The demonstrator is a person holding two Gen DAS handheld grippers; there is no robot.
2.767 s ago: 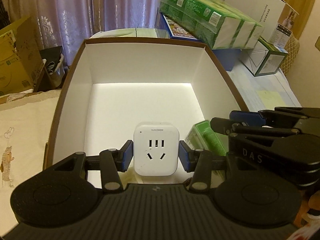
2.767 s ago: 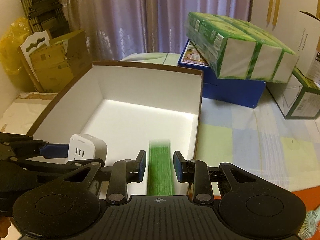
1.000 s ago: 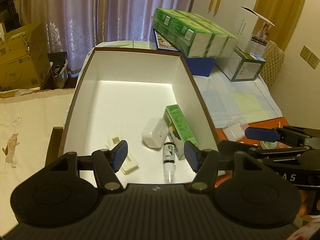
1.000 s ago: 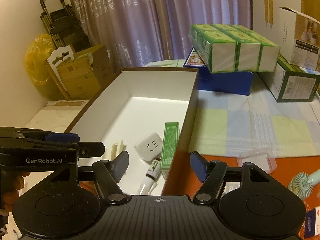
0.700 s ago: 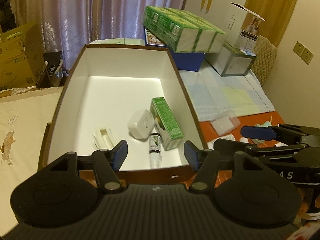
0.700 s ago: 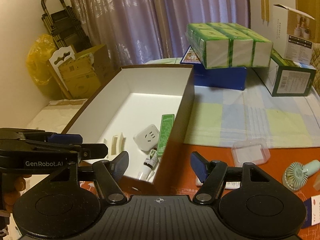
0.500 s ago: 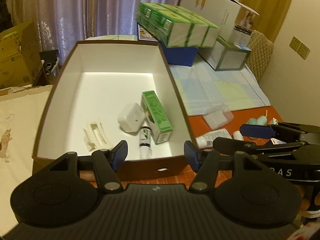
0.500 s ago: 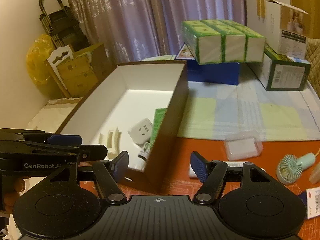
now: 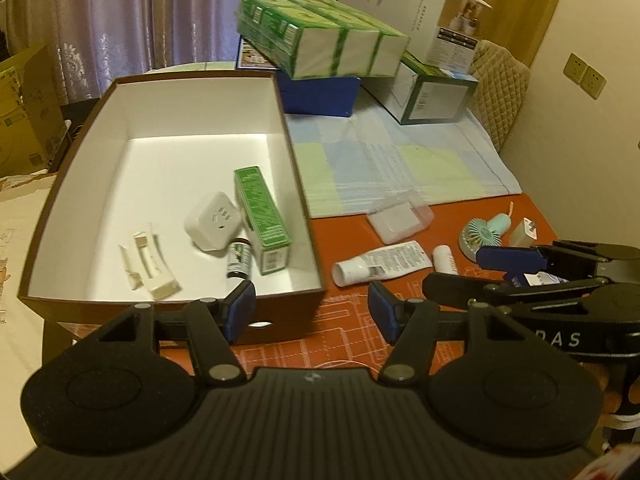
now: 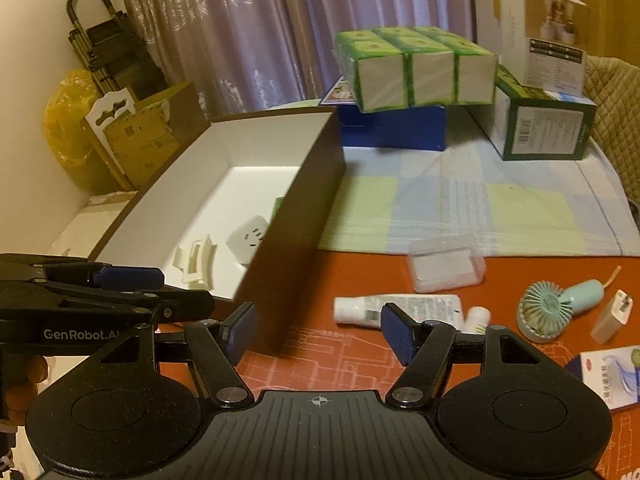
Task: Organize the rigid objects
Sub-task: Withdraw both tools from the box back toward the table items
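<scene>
A brown box with a white inside (image 9: pixel 160 88) (image 10: pixel 296 200) holds a white socket plug (image 9: pixel 214 220) (image 10: pixel 248 238), a green carton (image 9: pixel 260 212), a small bottle (image 9: pixel 239 260) and a cream plastic clip (image 9: pixel 148 260) (image 10: pixel 196 258). On the orange mat to its right lie a white tube (image 9: pixel 380 262) (image 10: pixel 396 310), a small white stick (image 9: pixel 445 258), a clear plastic case (image 9: pixel 400 216) (image 10: pixel 446 266), a mint hand fan (image 9: pixel 486 232) (image 10: pixel 556 306) and a white charger (image 9: pixel 524 234) (image 10: pixel 612 316). My left gripper (image 9: pixel 312 312) is open and empty over the box's front right corner. My right gripper (image 10: pixel 318 330) is open and empty, near the tube.
Green tissue packs (image 9: pixel 324 36) on a blue box (image 9: pixel 320 92), a dark green box (image 9: pixel 432 96) and a tall white carton (image 9: pixel 452 24) stand at the back on a checked cloth (image 9: pixel 400 160). A printed packet (image 10: pixel 612 372) lies at the right. Cardboard boxes (image 10: pixel 148 136) stand left.
Both grippers let go of the socket plug and the green carton inside the box, opened, and pulled back and up to the right. The mat items have come into view.
</scene>
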